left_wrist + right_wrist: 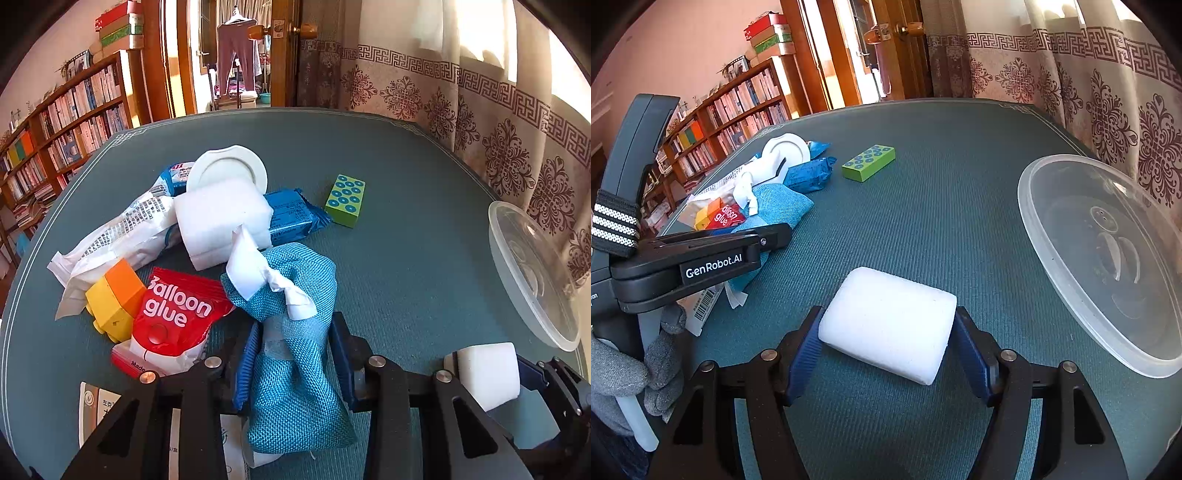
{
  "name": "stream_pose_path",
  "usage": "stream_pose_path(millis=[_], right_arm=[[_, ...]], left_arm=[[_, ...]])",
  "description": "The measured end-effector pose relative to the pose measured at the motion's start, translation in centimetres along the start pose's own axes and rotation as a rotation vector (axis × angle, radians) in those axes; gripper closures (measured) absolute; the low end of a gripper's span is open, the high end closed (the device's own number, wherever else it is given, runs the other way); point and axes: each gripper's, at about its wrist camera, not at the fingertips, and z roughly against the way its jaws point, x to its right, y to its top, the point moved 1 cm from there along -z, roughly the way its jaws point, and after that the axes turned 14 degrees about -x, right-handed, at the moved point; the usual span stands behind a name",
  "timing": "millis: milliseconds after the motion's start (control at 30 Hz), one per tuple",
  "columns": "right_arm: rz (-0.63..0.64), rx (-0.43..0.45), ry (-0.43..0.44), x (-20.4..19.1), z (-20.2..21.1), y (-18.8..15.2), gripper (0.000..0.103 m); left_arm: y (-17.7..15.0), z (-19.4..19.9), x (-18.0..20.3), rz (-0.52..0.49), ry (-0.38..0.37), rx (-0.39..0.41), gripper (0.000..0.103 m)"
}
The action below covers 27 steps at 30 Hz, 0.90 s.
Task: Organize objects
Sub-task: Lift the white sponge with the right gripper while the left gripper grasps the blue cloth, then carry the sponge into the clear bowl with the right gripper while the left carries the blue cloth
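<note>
My left gripper is shut on a blue woven cloth bag tied with a white strip; it also shows in the right wrist view. My right gripper is shut on a white sponge block, seen also in the left wrist view. A clear plastic container lies to the right of the sponge; it shows in the left wrist view too. The pile ahead holds a red balloon glue packet, a yellow-orange block, a white foam block and a white round lid.
A green dotted block and a blue snack packet lie on the teal table. A white printed bag lies at the left. Curtains hang on the right, a bookshelf stands at the left.
</note>
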Motion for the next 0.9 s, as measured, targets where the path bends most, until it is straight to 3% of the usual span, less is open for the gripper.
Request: stream_pose_path(millis=[300, 900], right_arm=[[0.014, -0.005, -0.035, -0.4, -0.3, -0.1, 0.033], [0.045, -0.02, -0.145, -1.7, -0.9, -0.2, 0.033]], left_arm=[[-0.4, 1.7, 0.2, -0.002, 0.031, 0.089, 0.064], [-0.9, 1.6, 0.4, 0.013, 0.058, 0.104, 0.064]])
